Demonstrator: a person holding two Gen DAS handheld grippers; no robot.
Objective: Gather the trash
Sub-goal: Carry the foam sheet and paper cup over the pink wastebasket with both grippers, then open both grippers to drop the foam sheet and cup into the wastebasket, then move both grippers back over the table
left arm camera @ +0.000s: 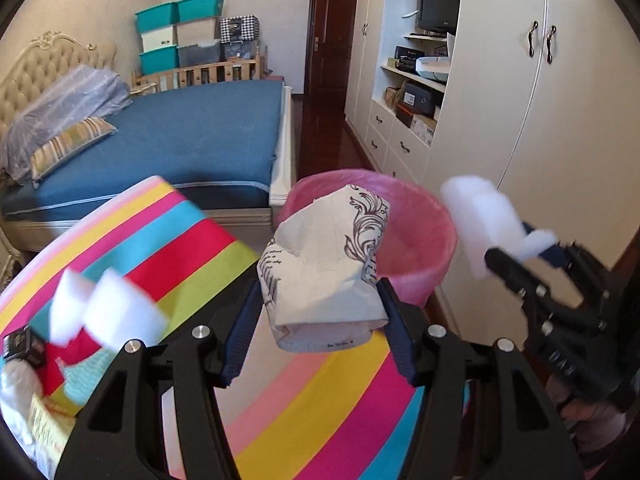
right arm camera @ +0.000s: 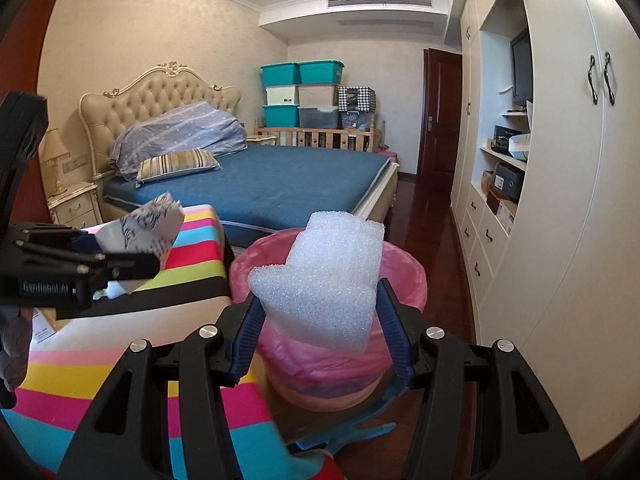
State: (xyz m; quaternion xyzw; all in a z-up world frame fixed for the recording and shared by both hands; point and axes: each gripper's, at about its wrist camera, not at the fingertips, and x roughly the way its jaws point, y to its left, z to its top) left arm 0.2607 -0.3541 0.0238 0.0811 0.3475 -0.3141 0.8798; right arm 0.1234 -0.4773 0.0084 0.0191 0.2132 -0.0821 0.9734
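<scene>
The left claw [left arm camera: 322, 312] grips a crumpled printed paper bag [left arm camera: 328, 256], its blue pads pressed on either side of the bag's lower folded end, so the bulk of it stands up and forward of the fingertips. The right claw [right arm camera: 318, 312] is closed on a piece of white packing foam [right arm camera: 328, 276], pinched near its base in the same way. Holding each piece by its near end leaves most of it hanging out in front, which should let it fall clear once the pads part.

Both pieces are in the air, close to the waste bin [right arm camera: 404, 280] with its pink liner, which stands on the floor between the striped table [left arm camera: 312, 396] and the white wardrobe [left arm camera: 500, 120]. From the right claw's camera the foam appears over the bin's mouth; from the left one the bag sits in front of the bin's near rim, seemingly not quite over it. The bin being set right at the table's edge keeps the carry short.

More trash is left: two white foam pieces [left arm camera: 104, 312] and some paper [left arm camera: 44, 428] lie on the table, so the job looks partway done
</scene>
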